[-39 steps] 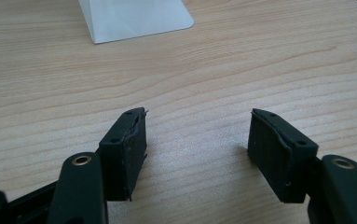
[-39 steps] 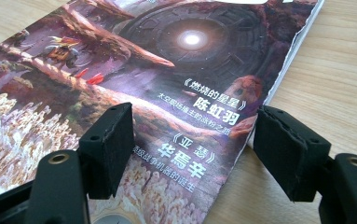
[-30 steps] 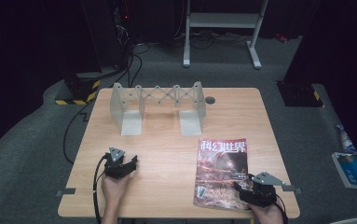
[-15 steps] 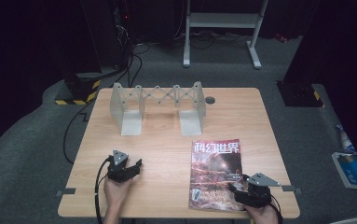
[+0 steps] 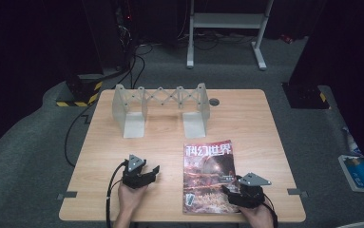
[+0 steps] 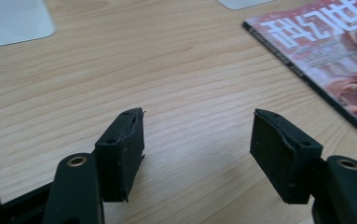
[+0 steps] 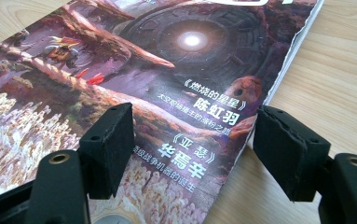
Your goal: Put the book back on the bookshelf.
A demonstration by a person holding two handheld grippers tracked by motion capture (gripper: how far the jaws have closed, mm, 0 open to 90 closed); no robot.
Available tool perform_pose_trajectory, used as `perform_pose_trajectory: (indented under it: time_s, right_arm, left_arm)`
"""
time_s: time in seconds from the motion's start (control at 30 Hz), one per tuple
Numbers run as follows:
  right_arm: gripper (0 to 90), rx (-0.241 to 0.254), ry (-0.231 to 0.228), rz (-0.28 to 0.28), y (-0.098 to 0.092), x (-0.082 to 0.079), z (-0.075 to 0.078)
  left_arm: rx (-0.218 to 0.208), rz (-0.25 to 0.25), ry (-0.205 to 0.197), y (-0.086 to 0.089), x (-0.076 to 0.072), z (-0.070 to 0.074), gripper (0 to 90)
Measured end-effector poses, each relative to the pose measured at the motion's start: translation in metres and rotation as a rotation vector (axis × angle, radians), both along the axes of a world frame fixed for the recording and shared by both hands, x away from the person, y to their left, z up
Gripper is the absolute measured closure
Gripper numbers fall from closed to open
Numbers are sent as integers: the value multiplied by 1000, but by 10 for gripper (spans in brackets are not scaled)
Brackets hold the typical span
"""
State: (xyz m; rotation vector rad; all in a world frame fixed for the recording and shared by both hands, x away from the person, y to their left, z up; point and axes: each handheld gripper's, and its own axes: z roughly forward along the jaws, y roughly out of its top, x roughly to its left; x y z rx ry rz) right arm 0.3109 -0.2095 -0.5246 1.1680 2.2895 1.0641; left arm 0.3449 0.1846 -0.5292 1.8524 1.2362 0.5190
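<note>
Saw wooden tabletop [image 5: 246, 116] first. Grey expanding rack [image 5: 160, 108] stood at its far side, 2 end plates flat on wood. Magazine [image 5: 209, 175] lay flat, cover up, right of centre toward near edge. My left tongs [image 5: 152, 173] rested on bare wood well left of magazine, spread wide, gripping nothing; magazine corner visible at right in left gripper view. My right tongs [image 7: 192, 144] sat over magazine's near right corner, also spread wide: 1 jaw above cover, other beyond right edge. Nothing clamped.
</note>
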Motion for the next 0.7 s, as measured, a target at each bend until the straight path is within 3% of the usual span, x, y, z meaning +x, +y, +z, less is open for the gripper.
perform_pose_trajectory:
  time_s: [0.1,0.2,0.47,0.57,0.6,0.63,0.7]
  right_arm:
    - [292,2,-2,4,6,2,0]
    - [292,2,3,4,11,4,0]
    - [290,3,10,2,27,9,0]
    - [290,3,17,-2,31,10,0]
    - [289,0,14,2,32,11,0]
    - [289,3,21,-2,34,12,0]
    - [288,6,22,-2,36,13,0]
  left_arm:
    - [1,-27,5,-8,2,1,348]
    - [-49,-45,10,-14,3,1,349]
    - [-78,-60,17,-22,4,0,349]
    - [-62,-61,11,-24,5,1,348]
    - [-27,-62,3,-28,5,2,349]
    - [-19,-69,-3,-30,5,3,349]
    - [-30,-85,-8,-35,7,4,350]
